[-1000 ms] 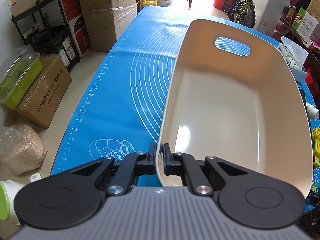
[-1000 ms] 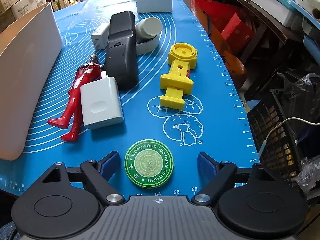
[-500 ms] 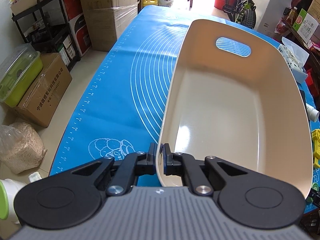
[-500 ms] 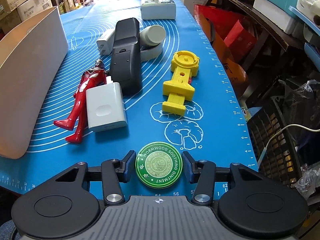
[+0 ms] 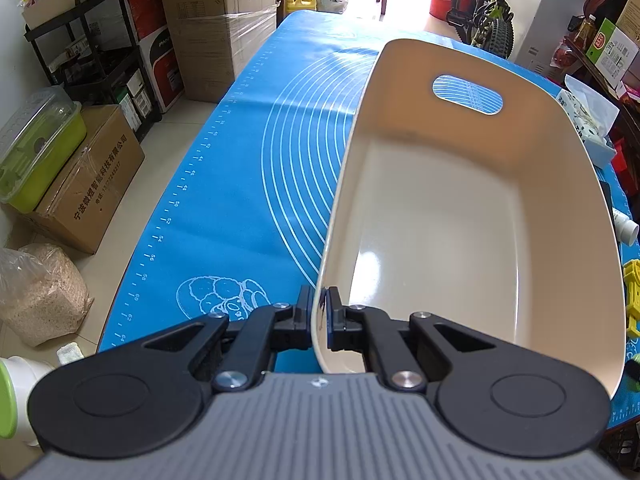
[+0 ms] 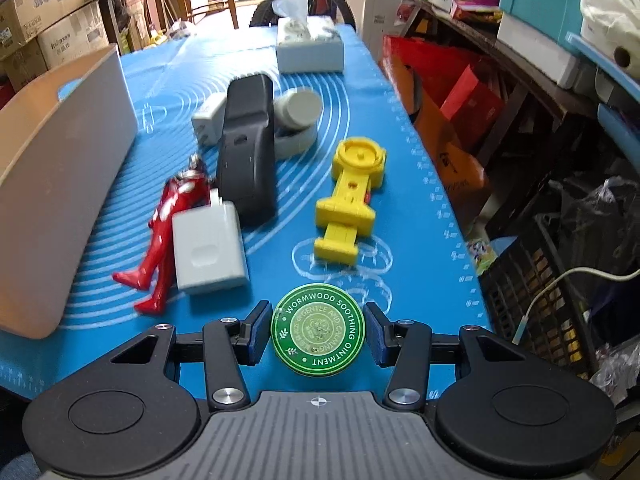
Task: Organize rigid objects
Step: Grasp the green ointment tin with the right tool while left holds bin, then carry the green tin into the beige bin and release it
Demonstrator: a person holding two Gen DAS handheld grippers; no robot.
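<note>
My left gripper (image 5: 319,316) is shut on the near rim of an empty beige bin (image 5: 440,216) that stands on the blue mat. My right gripper (image 6: 317,330) is shut on a round green ointment tin (image 6: 317,330) and holds it lifted off the mat, tilted toward the camera. On the mat beyond lie a red figure (image 6: 168,236), a white charger block (image 6: 208,252), a black device (image 6: 247,148), a yellow plastic toy (image 6: 352,200), a grey bottle (image 6: 300,110) and a small white adapter (image 6: 208,114). The bin's outer wall (image 6: 60,184) shows at left in the right wrist view.
A tissue box (image 6: 310,46) stands at the mat's far end. The mat's right edge drops to crates and red boxes (image 6: 460,92). Left of the table are cardboard boxes (image 5: 88,184), a black shelf rack (image 5: 100,52) and a sack (image 5: 40,296) on the floor.
My right gripper's jaws closed on the green tin and lifted it; the view has tilted up and forward. My left gripper stays shut on the bin rim, unmoved.
</note>
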